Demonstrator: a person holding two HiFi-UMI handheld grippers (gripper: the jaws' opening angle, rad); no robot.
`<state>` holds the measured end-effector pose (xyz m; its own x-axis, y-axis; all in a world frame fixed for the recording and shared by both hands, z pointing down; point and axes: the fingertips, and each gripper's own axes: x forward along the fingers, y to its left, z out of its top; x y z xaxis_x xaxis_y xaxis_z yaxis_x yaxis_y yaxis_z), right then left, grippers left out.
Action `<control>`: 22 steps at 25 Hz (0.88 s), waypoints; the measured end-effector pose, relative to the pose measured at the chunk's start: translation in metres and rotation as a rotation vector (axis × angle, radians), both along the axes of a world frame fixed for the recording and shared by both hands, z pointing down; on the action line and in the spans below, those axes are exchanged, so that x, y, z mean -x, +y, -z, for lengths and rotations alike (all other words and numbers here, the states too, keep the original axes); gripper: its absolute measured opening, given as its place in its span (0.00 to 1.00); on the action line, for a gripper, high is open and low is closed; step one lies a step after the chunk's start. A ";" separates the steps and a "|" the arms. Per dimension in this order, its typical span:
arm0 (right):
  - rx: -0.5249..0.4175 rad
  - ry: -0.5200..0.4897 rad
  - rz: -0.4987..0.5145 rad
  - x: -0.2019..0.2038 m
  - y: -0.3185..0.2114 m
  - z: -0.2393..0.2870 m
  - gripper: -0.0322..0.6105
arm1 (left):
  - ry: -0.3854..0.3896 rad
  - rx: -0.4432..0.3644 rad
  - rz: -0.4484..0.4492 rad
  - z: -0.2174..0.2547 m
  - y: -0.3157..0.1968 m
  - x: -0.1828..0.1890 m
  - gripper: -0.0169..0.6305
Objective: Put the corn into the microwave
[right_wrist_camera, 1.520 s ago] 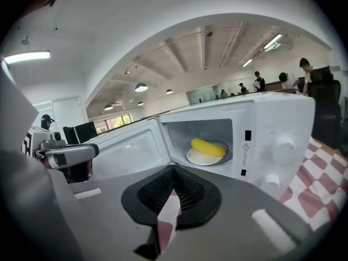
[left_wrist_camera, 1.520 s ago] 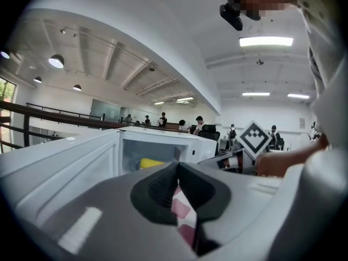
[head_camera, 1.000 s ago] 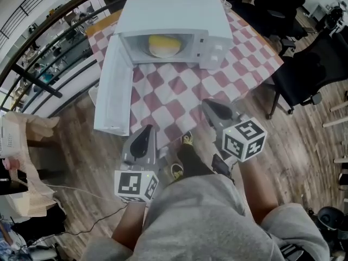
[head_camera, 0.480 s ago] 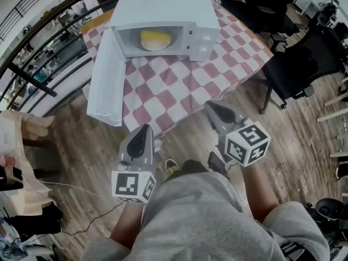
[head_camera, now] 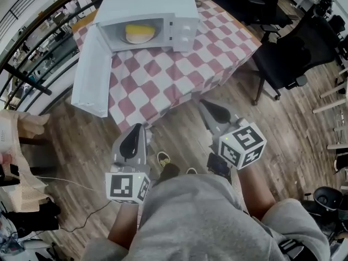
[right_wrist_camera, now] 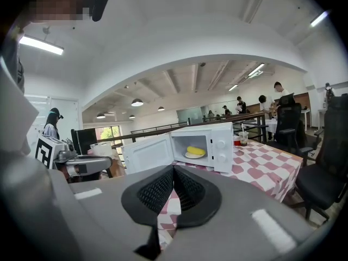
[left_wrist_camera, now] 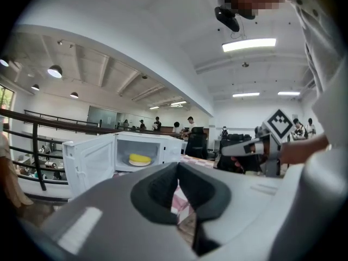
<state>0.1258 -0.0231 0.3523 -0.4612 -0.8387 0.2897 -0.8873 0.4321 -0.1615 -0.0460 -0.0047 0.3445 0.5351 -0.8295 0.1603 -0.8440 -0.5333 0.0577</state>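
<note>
The yellow corn (head_camera: 139,32) lies on a white plate inside the white microwave (head_camera: 147,7), whose door (head_camera: 92,72) hangs wide open to the left. The microwave stands on a table with a red-and-white checked cloth (head_camera: 179,72). Both grippers are held well short of the table, over the wooden floor. My left gripper (head_camera: 134,134) is shut and holds nothing. My right gripper (head_camera: 209,109) is shut and empty too. The corn (left_wrist_camera: 140,159) shows in the left gripper view, and the corn (right_wrist_camera: 196,151) in the right gripper view, far ahead of the jaws.
Black office chairs (head_camera: 296,56) stand right of the table. A railing (head_camera: 32,42) runs along the left. A cup with a straw (right_wrist_camera: 243,137) stands on the cloth right of the microwave. The person's legs and shoes (head_camera: 163,159) are below the grippers.
Both grippers and the person have drawn back from the table; the microwave and cloth have shifted up and left in the head view. Both jaws stay shut.
</note>
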 end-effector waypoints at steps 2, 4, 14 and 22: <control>-0.006 0.000 -0.007 -0.012 0.014 0.002 0.05 | 0.000 0.000 -0.004 0.001 0.013 -0.010 0.04; -0.010 0.000 -0.017 -0.024 0.028 0.003 0.05 | -0.007 0.000 -0.009 0.002 0.026 -0.021 0.04; -0.019 -0.005 -0.004 -0.064 0.104 0.004 0.05 | -0.016 0.004 0.033 0.003 0.100 -0.055 0.04; -0.028 -0.014 0.035 -0.067 0.137 0.003 0.05 | -0.080 -0.017 0.082 0.001 0.141 -0.060 0.04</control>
<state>0.1930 0.1143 0.3497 -0.4942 -0.8297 0.2595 -0.8693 0.4674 -0.1610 0.0139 0.1366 0.3432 0.4517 -0.8727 0.1854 -0.8862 -0.4629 -0.0194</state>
